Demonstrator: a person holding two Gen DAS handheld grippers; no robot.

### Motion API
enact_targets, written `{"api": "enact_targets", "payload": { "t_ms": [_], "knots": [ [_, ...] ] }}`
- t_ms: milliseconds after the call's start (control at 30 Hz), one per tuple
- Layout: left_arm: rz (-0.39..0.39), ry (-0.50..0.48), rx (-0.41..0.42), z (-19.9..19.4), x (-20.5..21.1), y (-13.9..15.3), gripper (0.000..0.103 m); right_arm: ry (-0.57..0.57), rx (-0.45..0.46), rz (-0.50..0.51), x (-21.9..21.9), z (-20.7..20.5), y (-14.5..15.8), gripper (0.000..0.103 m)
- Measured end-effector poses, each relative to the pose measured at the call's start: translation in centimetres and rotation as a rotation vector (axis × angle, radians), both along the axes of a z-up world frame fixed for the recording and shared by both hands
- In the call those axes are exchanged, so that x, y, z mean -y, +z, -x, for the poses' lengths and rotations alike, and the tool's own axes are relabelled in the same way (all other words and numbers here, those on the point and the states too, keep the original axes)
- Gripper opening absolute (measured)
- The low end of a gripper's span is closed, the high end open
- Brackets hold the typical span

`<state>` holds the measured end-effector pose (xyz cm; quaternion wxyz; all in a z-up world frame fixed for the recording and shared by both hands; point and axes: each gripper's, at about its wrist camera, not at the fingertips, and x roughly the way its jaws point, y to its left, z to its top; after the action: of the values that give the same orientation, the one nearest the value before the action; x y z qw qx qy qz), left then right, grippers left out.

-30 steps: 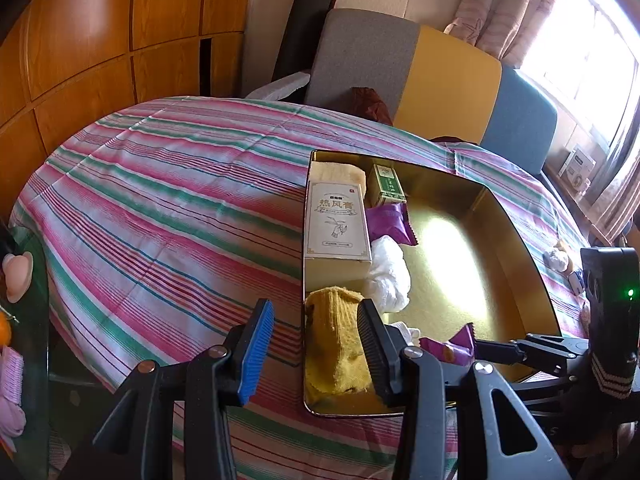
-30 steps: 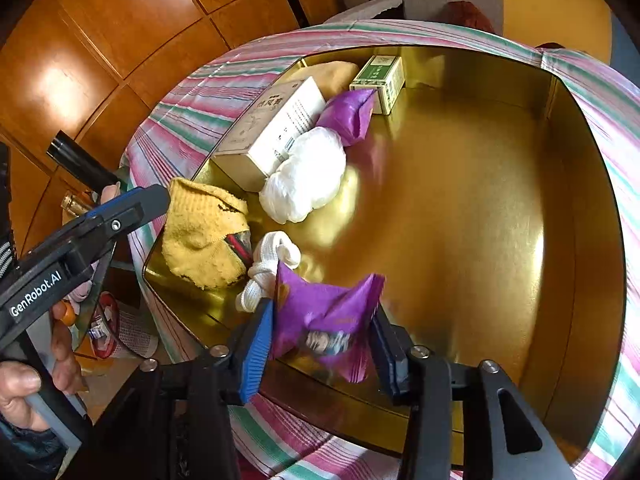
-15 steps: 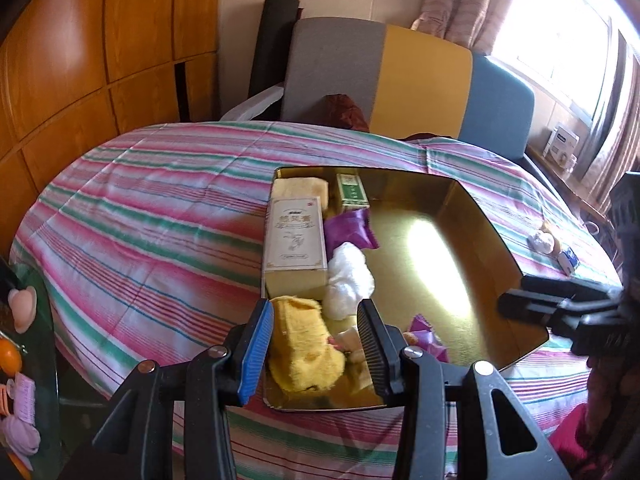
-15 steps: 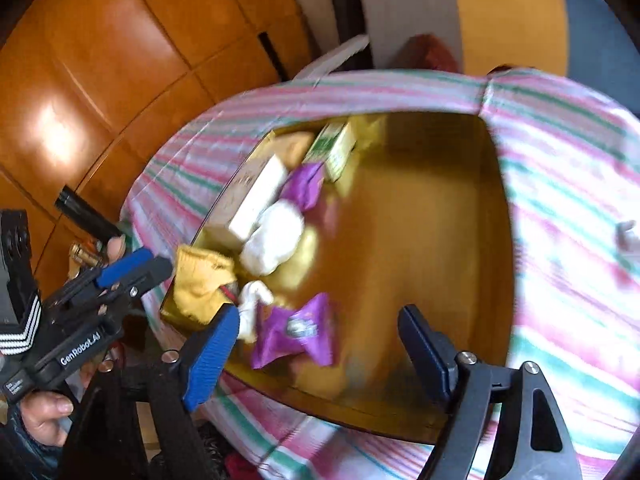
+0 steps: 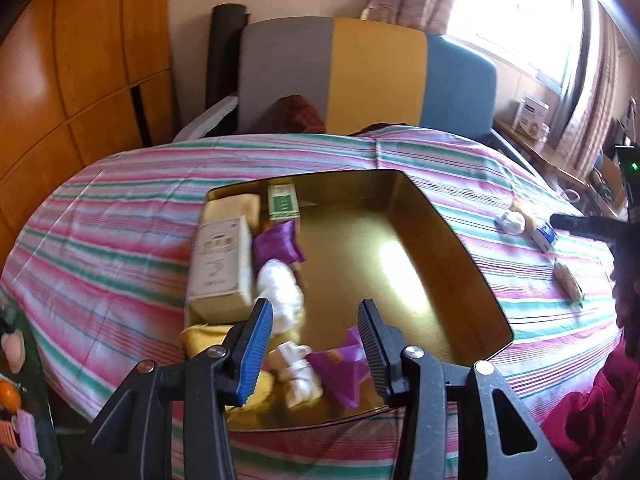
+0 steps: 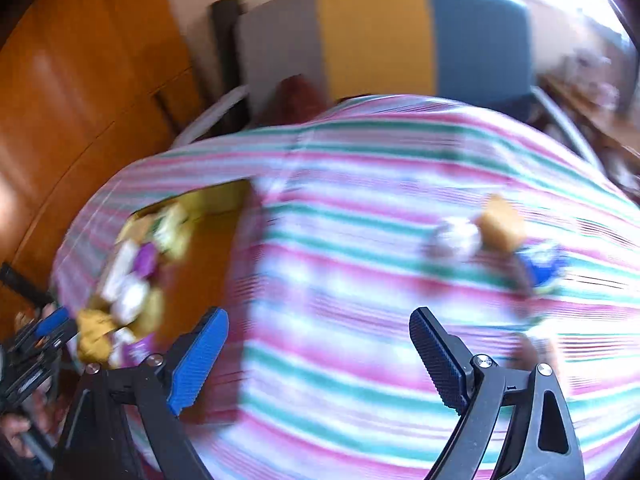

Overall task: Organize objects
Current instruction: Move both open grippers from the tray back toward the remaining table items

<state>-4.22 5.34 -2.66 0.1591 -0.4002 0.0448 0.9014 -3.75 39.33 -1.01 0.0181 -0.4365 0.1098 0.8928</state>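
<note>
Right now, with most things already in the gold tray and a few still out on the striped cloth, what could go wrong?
1. The right gripper, open and empty, sits in a blurred view; reaching now might miss the small white item or knock its neighbours.
2. The flat snack lies toward the cloth's right side and could get pushed off.
3. The tray's near-left corner is crowded around the purple packet, so another drop there may pile up.

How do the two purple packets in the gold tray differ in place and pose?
The far purple packet lies along the gold tray's left side, between the green box and the white bundle. The near purple packet lies at the tray's front edge, crumpled, beside the knotted white cloth. Both are shiny purple and untouched.
</note>
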Motion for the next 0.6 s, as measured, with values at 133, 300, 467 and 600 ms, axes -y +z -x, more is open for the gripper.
{"api": "enact_targets", "payload": {
  "t_ms": [133, 300, 467, 600],
  "knots": [
    [0.022, -0.041, -0.007, 0.1, -2.3, 0.5, 0.046, -0.158, -0.003, -0.038, -6.2, -0.7, -0.4, 0.093],
    [0.040, -0.092, 0.003, 0.2, -5.2, 0.8, 0.046, -0.454, -0.001, -0.071, -13.5, -3.2, -3.4, 0.093],
    [0.048, -0.156, 0.013, 0.2, -8.2, 0.7, 0.047, -0.590, -0.004, 0.064, -17.0, -4.4, -3.7, 0.091],
    [0.070, -0.217, 0.018, 0.0, -11.0, 0.7, 0.047, -0.581, -0.014, 0.095, -17.0, -4.5, -3.5, 0.093]
  ]
}}
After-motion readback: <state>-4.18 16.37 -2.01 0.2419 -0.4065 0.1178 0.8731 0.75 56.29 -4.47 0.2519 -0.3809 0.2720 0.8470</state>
